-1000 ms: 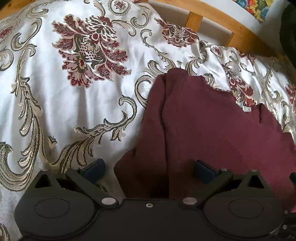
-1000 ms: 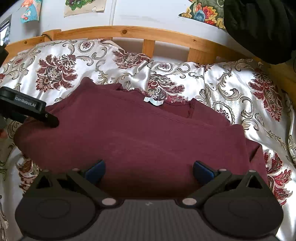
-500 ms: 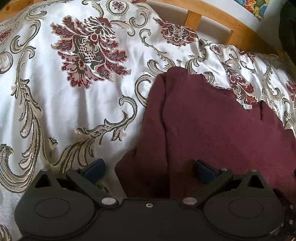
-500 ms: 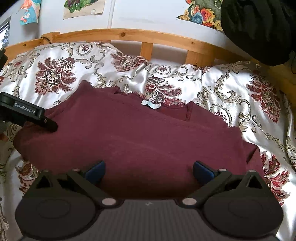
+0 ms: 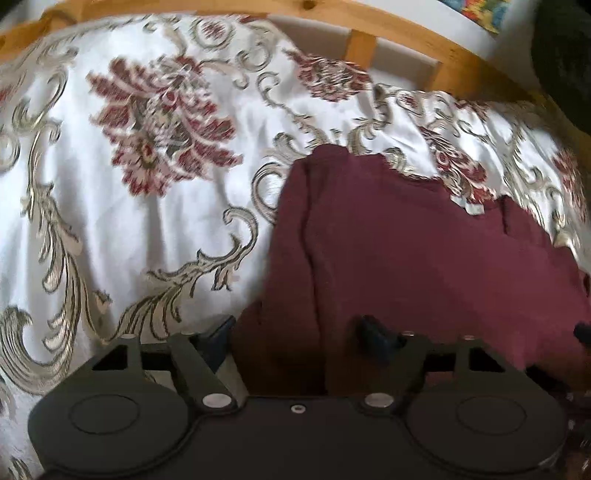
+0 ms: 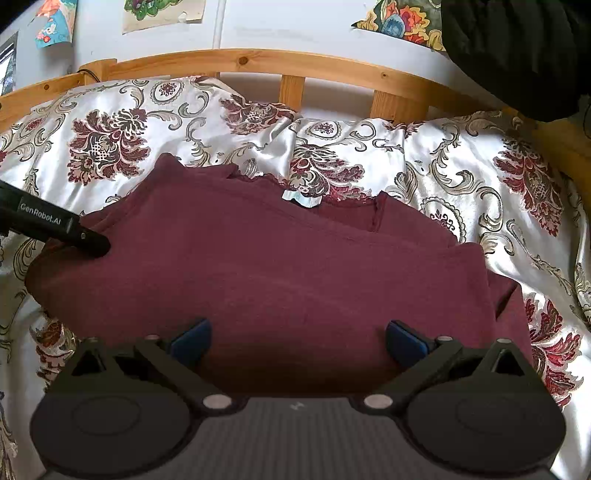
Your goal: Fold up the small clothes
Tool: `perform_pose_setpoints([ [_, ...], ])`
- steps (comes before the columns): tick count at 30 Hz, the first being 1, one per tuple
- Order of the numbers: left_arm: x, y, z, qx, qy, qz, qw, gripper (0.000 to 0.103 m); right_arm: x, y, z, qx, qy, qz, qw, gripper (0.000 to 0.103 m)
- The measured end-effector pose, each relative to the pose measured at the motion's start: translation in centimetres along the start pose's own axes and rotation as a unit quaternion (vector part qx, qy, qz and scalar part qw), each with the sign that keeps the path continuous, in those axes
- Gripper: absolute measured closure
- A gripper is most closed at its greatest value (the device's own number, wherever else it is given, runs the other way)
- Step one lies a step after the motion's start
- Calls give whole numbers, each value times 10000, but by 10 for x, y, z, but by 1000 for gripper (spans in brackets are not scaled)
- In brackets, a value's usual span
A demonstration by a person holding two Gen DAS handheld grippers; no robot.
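Note:
A maroon garment (image 6: 277, 266) lies flat on the bedspread, with a white neck label (image 6: 301, 199) at its far edge. My left gripper (image 5: 295, 332) is at the garment's (image 5: 406, 251) near left corner. Its jaws are closing with the folded left edge between them, and the pads stand apart from the cloth. The left wrist view is blurred. One black finger (image 6: 66, 230) of the left gripper rests on the cloth's left side in the right wrist view. My right gripper (image 6: 297, 339) stands open over the garment's near edge, with cloth below its blue pads (image 6: 192, 341).
A white satin bedspread (image 6: 461, 177) with red flowers and scrolls covers the bed. A wooden rail (image 6: 295, 62) runs along the far side, with the wall and pictures (image 6: 162, 11) behind. A black cloth bulk (image 6: 517, 55) hangs at the top right.
The left gripper's jaws have drawn closer together around the garment's left edge, and its view has shifted a little and blurred. The right gripper has kept still.

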State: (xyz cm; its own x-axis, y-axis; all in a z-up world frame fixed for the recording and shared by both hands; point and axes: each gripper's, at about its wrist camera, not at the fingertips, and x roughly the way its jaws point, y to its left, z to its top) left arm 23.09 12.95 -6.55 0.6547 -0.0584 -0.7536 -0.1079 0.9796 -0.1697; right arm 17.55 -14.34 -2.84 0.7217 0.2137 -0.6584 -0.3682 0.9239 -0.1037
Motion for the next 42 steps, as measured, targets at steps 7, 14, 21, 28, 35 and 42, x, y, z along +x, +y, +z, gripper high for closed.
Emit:
perform_pose_setpoints([
  [7,-4,-1,1,111,-113,-43,9999,65,-3,-1,1,42,-15,3,10000,0],
  [14,-18,-9,4,176,-434,-164,9988,78,-11,-6,5,137,-92,-48,9999,0],
  [21,-56,-42,36,442,-820,-540,9942,80,-29,-36,16,676,-352,-40,9971,0],
  [28,-82,-122,60,979,-1014,-1133,9835,80,-47,-102,20,1563,-681,-594,9836,0],
  [35,-62,-221,32,1750,-833,-1482,9698,81,-53,-187,-2,3077,-654,-867,9453,0],
  [42,-25,-259,-14,1961,-365,-1723,9646,77,-59,-227,-25,3896,-704,-721,9154,0],
])
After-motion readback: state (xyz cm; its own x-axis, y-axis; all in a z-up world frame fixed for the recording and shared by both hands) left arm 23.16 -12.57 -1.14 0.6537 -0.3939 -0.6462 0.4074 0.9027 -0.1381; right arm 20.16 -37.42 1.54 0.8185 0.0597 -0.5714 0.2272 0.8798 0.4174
